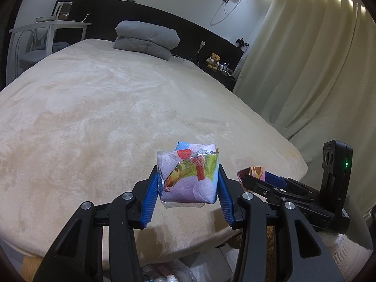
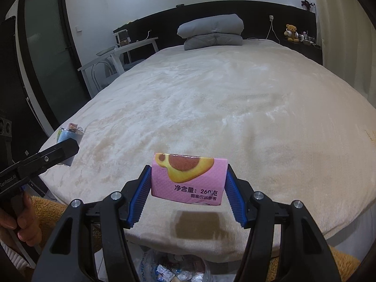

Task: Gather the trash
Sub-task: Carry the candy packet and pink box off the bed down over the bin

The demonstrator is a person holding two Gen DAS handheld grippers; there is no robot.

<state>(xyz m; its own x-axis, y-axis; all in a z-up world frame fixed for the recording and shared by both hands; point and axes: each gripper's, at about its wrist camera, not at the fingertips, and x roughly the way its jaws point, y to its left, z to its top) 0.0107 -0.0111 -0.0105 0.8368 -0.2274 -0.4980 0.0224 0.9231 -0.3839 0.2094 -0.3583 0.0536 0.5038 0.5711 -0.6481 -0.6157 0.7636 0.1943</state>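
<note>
Behind everything, a wide beige fuzzy bed [image 1: 117, 117] fills both views. A crumpled, colourful bundle of wrappers [image 1: 188, 176] is squeezed in the left gripper [image 1: 186, 188], low in the middle. A pink, smooth snack packet [image 2: 188, 178] is pinched in the right gripper [image 2: 188, 188]. Carrying seems under way; next, both should be dropped into the clear trash bag [image 2: 174, 270] at the bottom edge.
</note>
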